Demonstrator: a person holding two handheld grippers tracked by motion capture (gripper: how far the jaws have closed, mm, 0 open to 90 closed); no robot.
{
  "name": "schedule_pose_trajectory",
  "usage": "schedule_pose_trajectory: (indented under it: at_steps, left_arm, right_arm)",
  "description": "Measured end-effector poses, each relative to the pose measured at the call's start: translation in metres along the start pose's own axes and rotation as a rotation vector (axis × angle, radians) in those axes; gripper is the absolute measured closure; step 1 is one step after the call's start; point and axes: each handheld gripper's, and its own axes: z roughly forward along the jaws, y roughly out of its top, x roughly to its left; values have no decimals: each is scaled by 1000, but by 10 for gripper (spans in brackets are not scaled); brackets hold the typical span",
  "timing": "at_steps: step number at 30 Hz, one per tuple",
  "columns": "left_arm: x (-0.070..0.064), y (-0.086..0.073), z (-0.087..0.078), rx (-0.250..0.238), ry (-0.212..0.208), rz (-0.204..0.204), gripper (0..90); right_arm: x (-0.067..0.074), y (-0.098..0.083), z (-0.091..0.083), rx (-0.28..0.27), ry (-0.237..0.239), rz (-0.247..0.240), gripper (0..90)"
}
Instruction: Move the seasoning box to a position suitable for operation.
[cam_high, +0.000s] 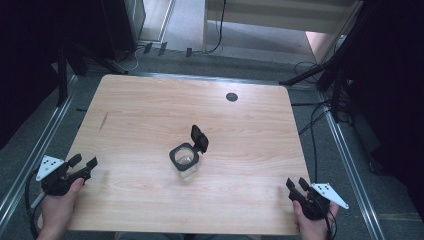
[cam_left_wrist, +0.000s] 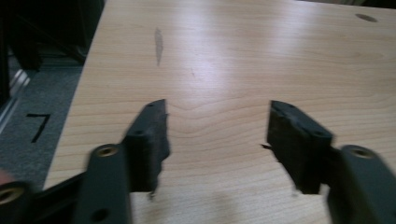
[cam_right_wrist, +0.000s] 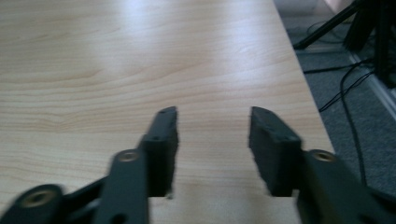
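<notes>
Here is the wooden worktop (cam_high: 150, 115), and near its middle, a little toward the person's side, sits a small clear container (cam_high: 186, 161) with a black square rim. Its black lid (cam_high: 199, 138) is flipped up and back on the far right side, leaving the mouth uncovered. It stands alone, well apart from both hands.

Down at the near left corner, the left hand-held gripper (cam_high: 83, 163) hovers by the worktop's edge, held in the person's left hand (cam_high: 59, 207), jaws spread apart with nothing between them. From the left gripper view, that left hand-held gripper (cam_left_wrist: 217, 128) shows bare wood grain in the wide gap, and a dark streak (cam_left_wrist: 159, 44) marks the board farther ahead.

Over at the near right corner, the right hand-held gripper (cam_high: 296, 184) sits in the right hand (cam_high: 311, 226), jaws also parted and empty. In the right gripper view the right hand-held gripper (cam_right_wrist: 213, 125) points along the worktop's right edge, grey floor (cam_right_wrist: 336, 116) and cables (cam_right_wrist: 348, 88) beyond it.

A small dark round grommet (cam_high: 231, 97) sits near the far edge.
</notes>
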Motion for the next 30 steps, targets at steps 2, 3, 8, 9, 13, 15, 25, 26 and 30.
schedule_pose_trajectory:
  at_steps: [2,3,8,9,13,15,25,26,30]
  left_arm:
    - [-1,0,0,11,6,9,564]
    - [-2,1,1,15,1,16,701]
    - [-8,7,3,40,-55,4,861]
    - [-11,9,4,40,-66,14,888]
    - [-28,20,13,43,-135,15,900]
    - [-39,26,20,43,-163,16,900]
    - [-99,48,43,45,-269,63,900]
    - [-107,51,49,51,-282,67,900]
    - [-118,55,59,56,-299,79,900]
  right_arm:
    - [1,0,-1,-6,-1,-5,635]
    - [4,1,-1,-14,-23,-22,732]
    - [12,6,-3,-19,9,18,837]
    - [16,8,-4,-22,22,17,846]
    - [36,15,-6,-30,90,-10,882]
    - [51,20,-5,-36,142,-25,900]
    - [106,26,7,-20,233,-69,900]
    - [118,27,12,-20,253,-71,900]
    - [136,30,19,-16,283,-76,900]
